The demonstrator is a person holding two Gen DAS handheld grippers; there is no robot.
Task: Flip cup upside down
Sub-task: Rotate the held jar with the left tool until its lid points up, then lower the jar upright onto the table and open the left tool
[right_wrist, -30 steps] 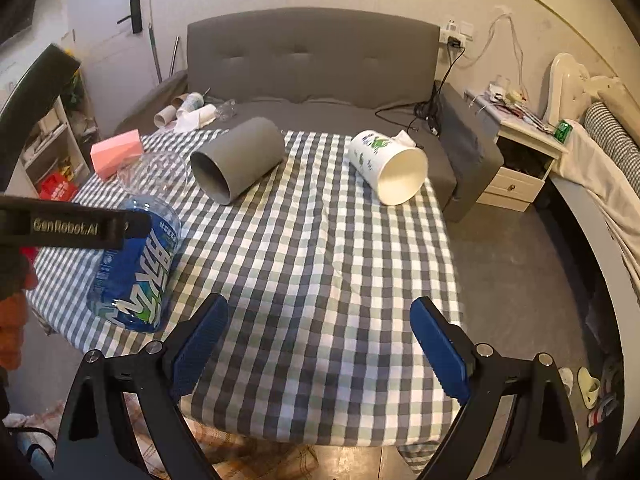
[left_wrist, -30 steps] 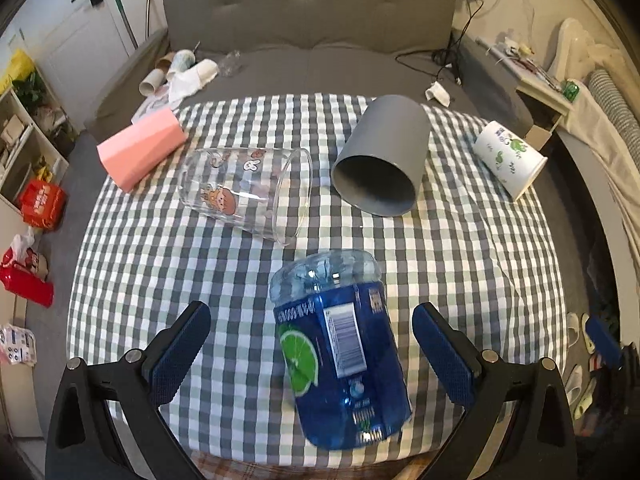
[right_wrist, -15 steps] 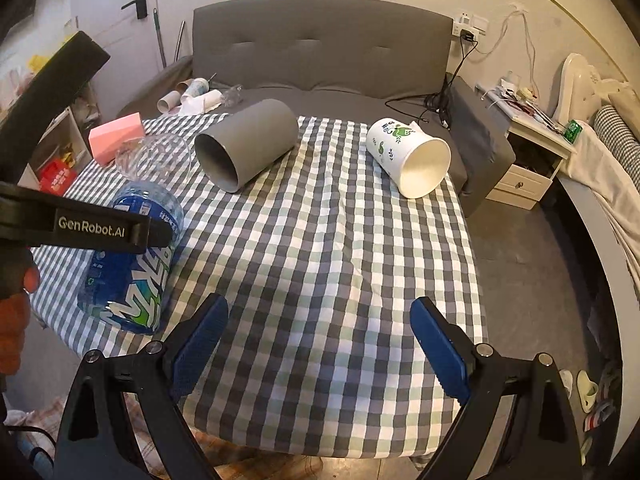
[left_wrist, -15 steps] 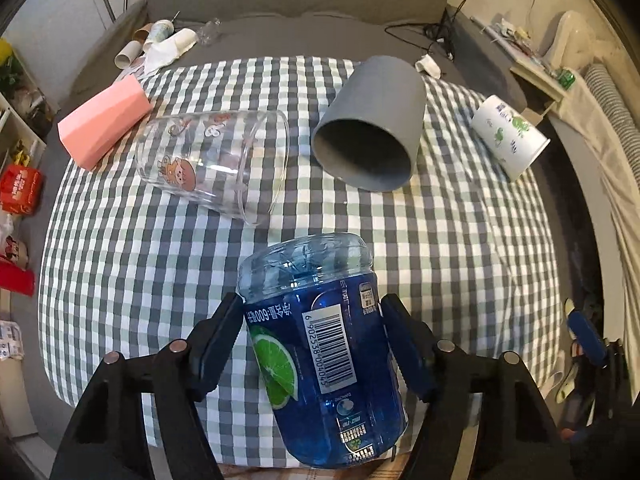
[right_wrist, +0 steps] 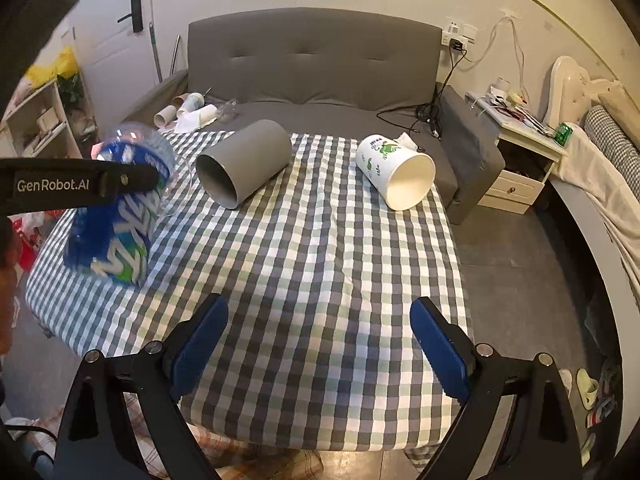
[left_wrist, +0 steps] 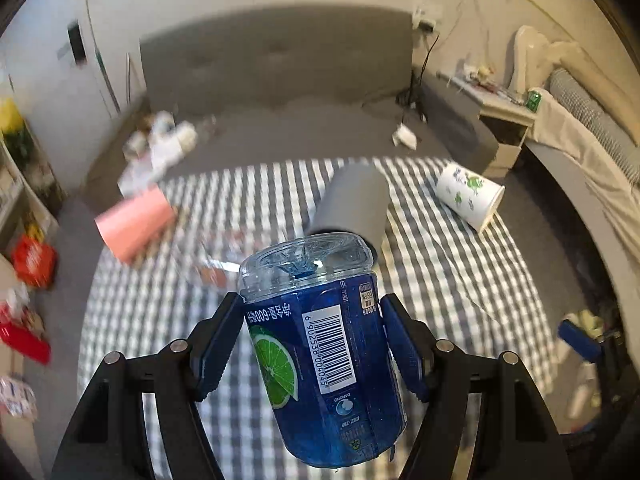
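My left gripper (left_wrist: 312,328) is shut on a blue plastic cup (left_wrist: 324,344) cut from a lime drink bottle. It holds the cup tilted, clear closed end up and away, open end toward me, lifted off the checked tablecloth (left_wrist: 440,280). The right wrist view shows the same cup (right_wrist: 116,216) at the left under the left gripper's arm, its lower edge near the cloth. My right gripper (right_wrist: 320,344) is open and empty above the front edge of the table.
On the cloth lie a grey cup (right_wrist: 244,164), a white cup with green prints (right_wrist: 396,172), a clear glass (left_wrist: 224,256) and a pink box (left_wrist: 136,224). A grey sofa (right_wrist: 312,64) stands behind. A nightstand (right_wrist: 516,152) is at the right.
My left gripper closed around the blue cup, then lifted and tilted it up off the cloth. The left view is blurred from motion. The right gripper barely moved.
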